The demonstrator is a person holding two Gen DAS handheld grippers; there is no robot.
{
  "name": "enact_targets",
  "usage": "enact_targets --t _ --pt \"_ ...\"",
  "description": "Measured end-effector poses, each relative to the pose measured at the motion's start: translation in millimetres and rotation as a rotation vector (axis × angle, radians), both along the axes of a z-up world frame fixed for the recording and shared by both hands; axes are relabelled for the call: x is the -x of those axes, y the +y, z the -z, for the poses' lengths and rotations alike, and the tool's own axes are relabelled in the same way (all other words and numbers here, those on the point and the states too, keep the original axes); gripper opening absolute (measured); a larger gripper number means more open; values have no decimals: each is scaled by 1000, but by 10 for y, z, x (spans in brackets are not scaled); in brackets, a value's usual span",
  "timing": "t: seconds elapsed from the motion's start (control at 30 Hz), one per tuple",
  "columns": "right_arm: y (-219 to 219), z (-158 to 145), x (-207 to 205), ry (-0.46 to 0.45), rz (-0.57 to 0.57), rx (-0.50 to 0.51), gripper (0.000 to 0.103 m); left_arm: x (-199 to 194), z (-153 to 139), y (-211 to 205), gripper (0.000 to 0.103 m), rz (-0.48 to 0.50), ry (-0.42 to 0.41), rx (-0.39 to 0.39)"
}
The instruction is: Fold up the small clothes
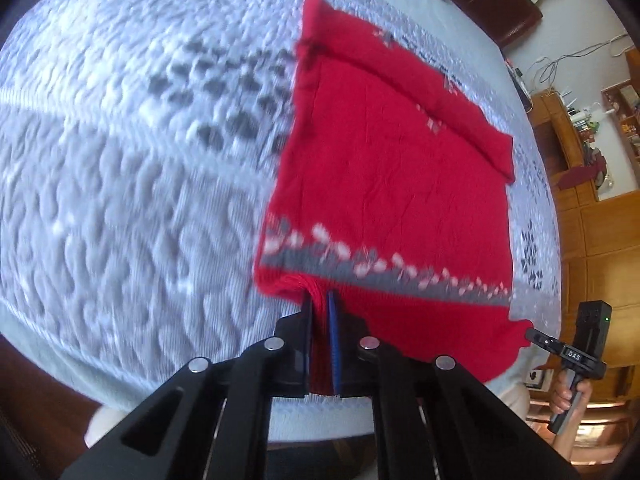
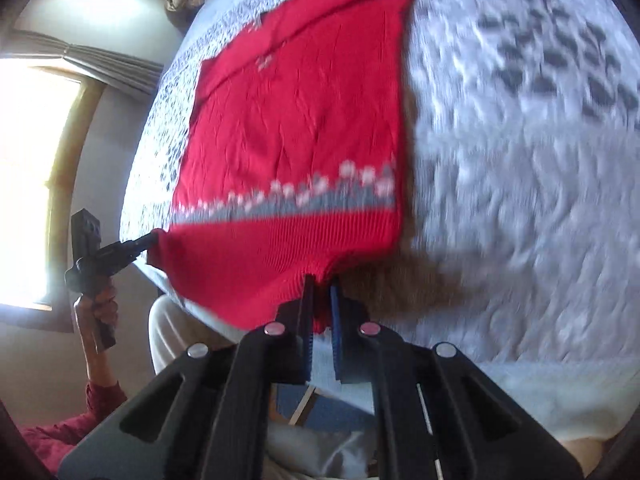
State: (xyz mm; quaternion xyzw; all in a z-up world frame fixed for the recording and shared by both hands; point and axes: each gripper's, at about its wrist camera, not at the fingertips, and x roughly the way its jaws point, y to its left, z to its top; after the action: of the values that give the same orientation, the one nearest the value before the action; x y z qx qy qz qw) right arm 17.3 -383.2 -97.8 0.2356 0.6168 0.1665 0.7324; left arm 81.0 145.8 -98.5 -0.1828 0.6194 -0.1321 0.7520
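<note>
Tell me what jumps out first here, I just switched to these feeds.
The red sweater with a grey-and-white band near its hem, spread on the pale patterned bedspread. The left gripper and the right gripper are each clamped on the hem at a bottom corner.

Cover: your blue-and-white patterned bedspread (image 1: 132,184) lies flat.
Right side: wooden cabinets (image 1: 600,248).
Left side: bright window (image 2: 28,184), gathered curtain (image 2: 104,60).
</note>
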Motion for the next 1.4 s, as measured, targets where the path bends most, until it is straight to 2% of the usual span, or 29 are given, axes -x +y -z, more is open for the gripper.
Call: enact_targets --t 0.1,0.23,0.4,0.43,0.5,0.53,0.6,0.67,0.87,0.97,1.13,1.2,1.23,1.3,1.37,1.4 --pt "-31 -78 -284 -6 4 19 6 -308 -42 -96 7 -18 -19 -25" --pt "-99 -53 -732 7 19 25 6 -700 -73 -166 3 -47 -63 -107" --pt "-150 136 -1238 48 41 47 8 -1187 154 -89 3 -111 -29 -128" --pt "-156 189 -1333 66 43 81 12 -1225 192 -50 3 -116 -19 -126" --pt "-186 203 -1406 71 49 190 33 -1266 225 -18 3 -113 -6 -99" --pt "-209 187 -1411 63 47 205 34 -1250 221 -11 7 -106 -6 -85" --pt "-269 110 -1379 36 35 170 34 -1197 165 -22 17 -65 -29 -80" --pt "-302 19 -1330 8 12 148 34 -1089 84 -59 37 -4 -53 -90" --pt "-204 -161 -1237 -50 -62 198 37 -841 16 -423 39 179 -100 -165" --pt "-94 -132 -1245 -54 -83 226 37 -770 76 -550 38 233 -98 -174" --pt "-47 -42 -1205 -37 -86 216 37 -687 168 -669 38 296 -115 -192" --pt "-31 7 -1202 -25 -81 214 38 -695 216 -709 28 313 -110 -183" --pt "-32 27 -1200 -19 -77 212 38 -718 235 -725 19 320 -106 -181" --pt "-26 67 -1196 -11 -74 211 38 -735 286 -748 15 324 -105 -198" --pt "2 80 -1190 -14 -82 208 38 -755 316 -742 5 315 -111 -218" --pt "13 78 -1183 -16 -86 205 38 -767 318 -768 5 304 -114 -218"
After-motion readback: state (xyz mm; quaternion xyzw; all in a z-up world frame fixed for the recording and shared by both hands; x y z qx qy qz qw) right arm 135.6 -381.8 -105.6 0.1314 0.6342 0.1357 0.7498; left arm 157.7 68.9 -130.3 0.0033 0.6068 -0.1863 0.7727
